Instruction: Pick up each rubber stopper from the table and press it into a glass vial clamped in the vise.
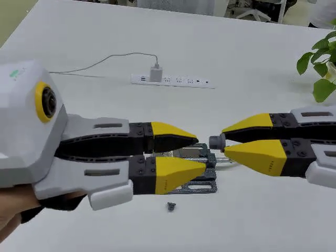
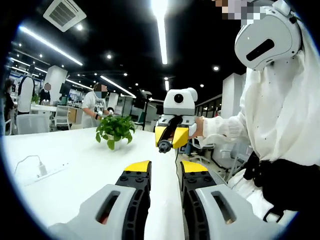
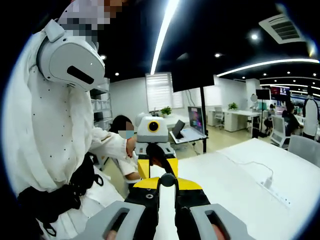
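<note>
right gripper (image 1: 224,140): fingers nearly shut, pinching a grey stopper (image 1: 215,141) at the very tips, close by the vise (image 1: 200,186).
left gripper (image 1: 200,153): fingers apart, holding nothing, tips facing the right one.
vial: can't make it out, the left fingers cover the vise top.
second stopper (image 1: 171,206): loose on the counter (image 1: 252,220), near the vise.
doing it well: clear the left gripper, centre the stopper on the vial mouth, push straight and gently.

The right gripper (image 3: 167,184) pinches a rubber stopper (image 3: 167,178), facing the left gripper (image 3: 157,162).
</note>
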The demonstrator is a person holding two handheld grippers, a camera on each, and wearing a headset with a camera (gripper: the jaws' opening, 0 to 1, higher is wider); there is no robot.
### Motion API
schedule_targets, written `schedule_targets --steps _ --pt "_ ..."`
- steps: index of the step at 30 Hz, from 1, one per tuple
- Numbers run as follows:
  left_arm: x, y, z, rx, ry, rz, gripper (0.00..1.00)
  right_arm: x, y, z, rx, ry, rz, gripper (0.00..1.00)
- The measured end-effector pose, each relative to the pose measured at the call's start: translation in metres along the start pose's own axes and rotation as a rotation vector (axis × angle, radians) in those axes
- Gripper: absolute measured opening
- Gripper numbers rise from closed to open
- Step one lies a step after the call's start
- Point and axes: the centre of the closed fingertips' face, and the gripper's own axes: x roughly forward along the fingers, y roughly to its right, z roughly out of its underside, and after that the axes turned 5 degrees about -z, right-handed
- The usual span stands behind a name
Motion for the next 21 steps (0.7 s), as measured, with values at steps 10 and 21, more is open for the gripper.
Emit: schedule_targets --steps 10,21 --pt "-0.009 -0.012 0.027 0.077 -0.087 -0.095 0.45 0.003 0.012 0.008 0.024 -0.040 0.025 0.05" --pt "-0.022 -0.029 0.057 0.128 -0.171 -0.203 0.72 0.010 0.034 0.020 0.044 -0.120 0.032 0.05"
